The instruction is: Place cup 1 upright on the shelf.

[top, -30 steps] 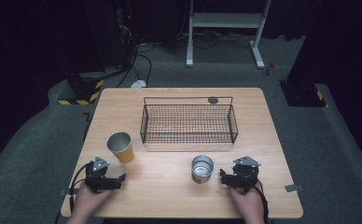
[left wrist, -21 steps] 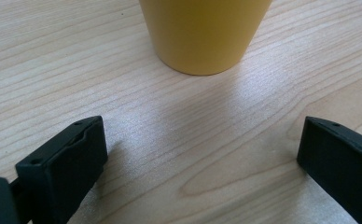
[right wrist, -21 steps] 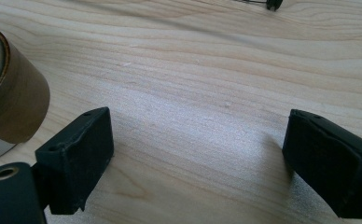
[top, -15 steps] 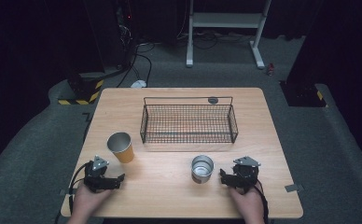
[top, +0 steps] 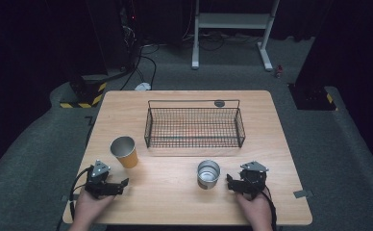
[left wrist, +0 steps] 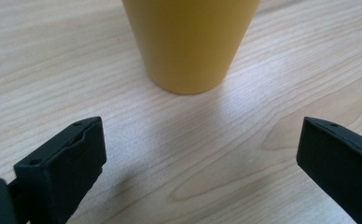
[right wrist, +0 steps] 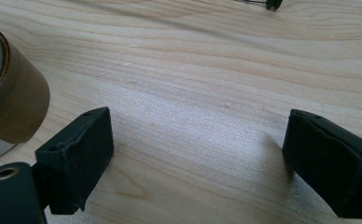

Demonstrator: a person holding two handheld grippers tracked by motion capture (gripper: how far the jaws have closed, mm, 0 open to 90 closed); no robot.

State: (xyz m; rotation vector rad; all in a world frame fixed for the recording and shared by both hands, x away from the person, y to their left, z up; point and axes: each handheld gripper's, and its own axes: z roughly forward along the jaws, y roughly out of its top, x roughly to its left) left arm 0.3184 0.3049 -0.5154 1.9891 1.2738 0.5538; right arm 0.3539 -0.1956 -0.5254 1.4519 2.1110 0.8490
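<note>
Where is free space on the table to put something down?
Bare wood lies between the orange cup and the metal cup, and along both table sides beside the wire basket. The near corners are crowded by both grippers.

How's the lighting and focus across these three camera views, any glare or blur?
High view: table brightly lit, dark surroundings, slightly soft. Left gripper view: orange cup sharp, pale sheen on the wood before it, jaws softly blurred. Right gripper view: bright sheen between the jaws, metal cup blurred at the edge.
</note>
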